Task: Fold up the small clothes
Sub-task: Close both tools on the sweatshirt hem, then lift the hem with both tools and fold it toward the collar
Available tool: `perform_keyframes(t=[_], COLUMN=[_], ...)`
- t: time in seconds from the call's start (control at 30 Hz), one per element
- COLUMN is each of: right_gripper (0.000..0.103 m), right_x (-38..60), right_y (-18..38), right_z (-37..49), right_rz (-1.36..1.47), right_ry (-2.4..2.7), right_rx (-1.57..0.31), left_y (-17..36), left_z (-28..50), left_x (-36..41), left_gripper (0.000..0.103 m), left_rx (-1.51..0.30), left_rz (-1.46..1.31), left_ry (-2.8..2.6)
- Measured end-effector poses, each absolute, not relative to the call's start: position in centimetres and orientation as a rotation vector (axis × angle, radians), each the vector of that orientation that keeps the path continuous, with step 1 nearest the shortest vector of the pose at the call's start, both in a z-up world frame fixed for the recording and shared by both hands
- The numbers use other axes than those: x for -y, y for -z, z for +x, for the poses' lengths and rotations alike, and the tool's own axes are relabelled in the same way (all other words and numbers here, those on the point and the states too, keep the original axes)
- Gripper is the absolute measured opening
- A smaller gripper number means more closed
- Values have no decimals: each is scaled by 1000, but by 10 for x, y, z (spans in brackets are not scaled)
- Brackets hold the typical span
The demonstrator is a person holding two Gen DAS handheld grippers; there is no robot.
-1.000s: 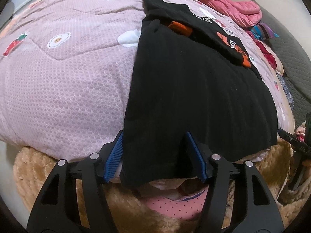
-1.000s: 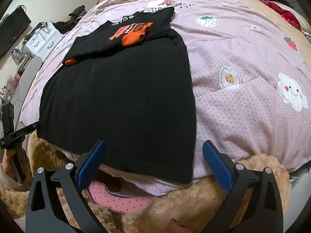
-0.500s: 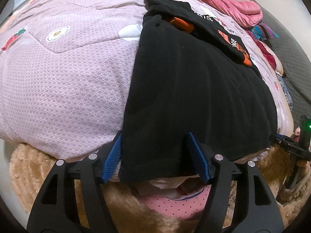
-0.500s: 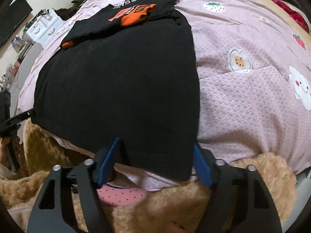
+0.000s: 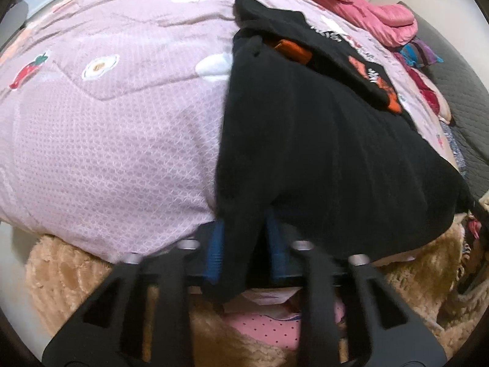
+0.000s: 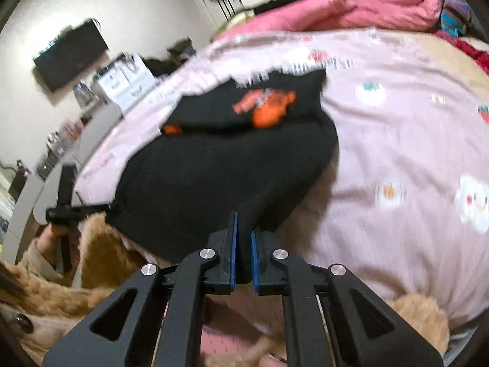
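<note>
Both grippers' jaws have just closed on the near hem of the black knit garment [image 5: 321, 159] spread over the pink patterned quilt [image 5: 116, 128]; right gripper [image 6: 243, 241] lifts its corner, left gripper [image 5: 244, 241] pinches the other.

Black garment [image 5: 321, 140]: soft matt knit cloth, no sheen, orange print [image 6: 266, 107] flat and slightly glossier. Quilt [image 5: 116, 128]: pink cloth, stitched honeycomb texture, matt, sewn-on cartoon patches. Fluffy blanket [image 5: 73, 275]: tan plush, long rough pile. Pink dotted fabric [image 5: 259, 327]: thin smooth cloth. Crumpled pink bedding [image 5: 360, 9]: soft cloth with a faint sheen. Left tongs [image 5: 244, 244]: matt black plastic arms, blue ribbed rubbery pads [image 5: 215, 250], shiny metal rivets. Right tongs [image 6: 243, 244]: same matt black plastic, blue ridged pads, bright metal screws. Mattress cover [image 5: 458, 98]: grey quilted cloth, matt.
</note>
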State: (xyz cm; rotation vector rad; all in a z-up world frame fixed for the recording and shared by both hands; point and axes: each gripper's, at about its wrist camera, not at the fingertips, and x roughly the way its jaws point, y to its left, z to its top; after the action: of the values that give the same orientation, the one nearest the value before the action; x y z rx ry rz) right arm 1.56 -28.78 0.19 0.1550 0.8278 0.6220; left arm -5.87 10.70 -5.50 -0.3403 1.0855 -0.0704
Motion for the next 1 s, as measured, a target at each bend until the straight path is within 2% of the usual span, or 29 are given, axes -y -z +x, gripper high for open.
perform_keyframes(t=[0.13,0.6,1.0], right_gripper=[7,6,6], right_x=[291,310,312], right_y=[-15,-45,-60], right_z=[27,55,82], right_rz=[181,318,336], right_ry=[-614,-518,-490], right_rx=[-781,-638,-605], left_y=[44,-31,-52], left_z=[-58,-40,-14], left_x=[-101,-117,-122], left_gripper=[6,6,6], left_rx=[-1069,-832,-765], left_rz=[-293,-365,-367], left_ry=[85,131,116])
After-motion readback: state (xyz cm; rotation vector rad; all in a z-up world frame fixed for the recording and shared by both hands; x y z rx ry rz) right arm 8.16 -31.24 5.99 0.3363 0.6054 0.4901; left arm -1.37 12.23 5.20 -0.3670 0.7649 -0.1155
